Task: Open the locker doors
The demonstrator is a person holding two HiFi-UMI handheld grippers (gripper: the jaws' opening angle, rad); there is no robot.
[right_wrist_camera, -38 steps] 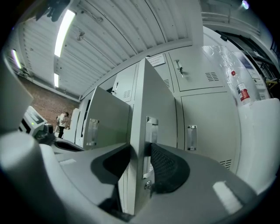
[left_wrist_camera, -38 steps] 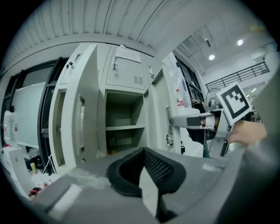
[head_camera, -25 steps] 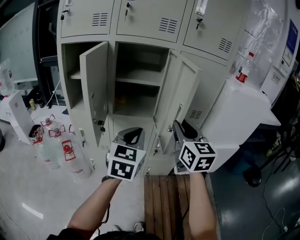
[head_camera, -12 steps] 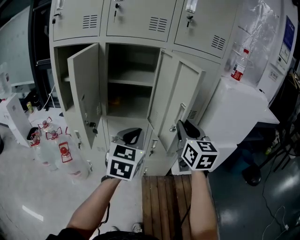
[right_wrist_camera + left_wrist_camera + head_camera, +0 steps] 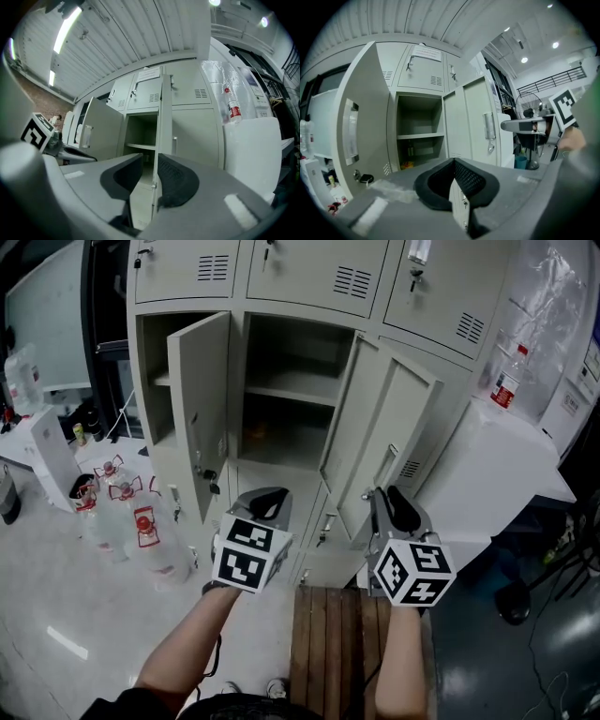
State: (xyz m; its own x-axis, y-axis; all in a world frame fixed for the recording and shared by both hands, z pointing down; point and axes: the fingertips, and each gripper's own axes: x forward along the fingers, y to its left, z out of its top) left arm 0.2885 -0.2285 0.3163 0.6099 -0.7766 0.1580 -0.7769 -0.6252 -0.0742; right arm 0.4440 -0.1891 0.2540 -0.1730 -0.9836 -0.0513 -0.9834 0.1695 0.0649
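The pale grey lockers [image 5: 319,273] face me. The left door [image 5: 199,399] [image 5: 361,117] stands swung out, and the middle compartment [image 5: 295,362] shows bare shelves. To its right another door [image 5: 403,427] is swung out. In the right gripper view this door [image 5: 165,108] runs edge-on down between the jaws. My right gripper [image 5: 392,495] [image 5: 151,161] is shut on its free edge, the right pad [image 5: 180,180] flat against it. My left gripper [image 5: 265,495] [image 5: 453,161] hangs shut and empty below the middle compartment, touching nothing.
Large water bottles [image 5: 141,531] stand on the floor at the left. A white cabinet [image 5: 487,465] with a bottle [image 5: 506,385] on it stands to the right of the lockers. A wooden pallet [image 5: 337,634] lies underfoot. The upper lockers are closed.
The head view has swung, so the lockers sit further right in the picture. Both grippers keep about the same place in front of the doors. The doors look unchanged.
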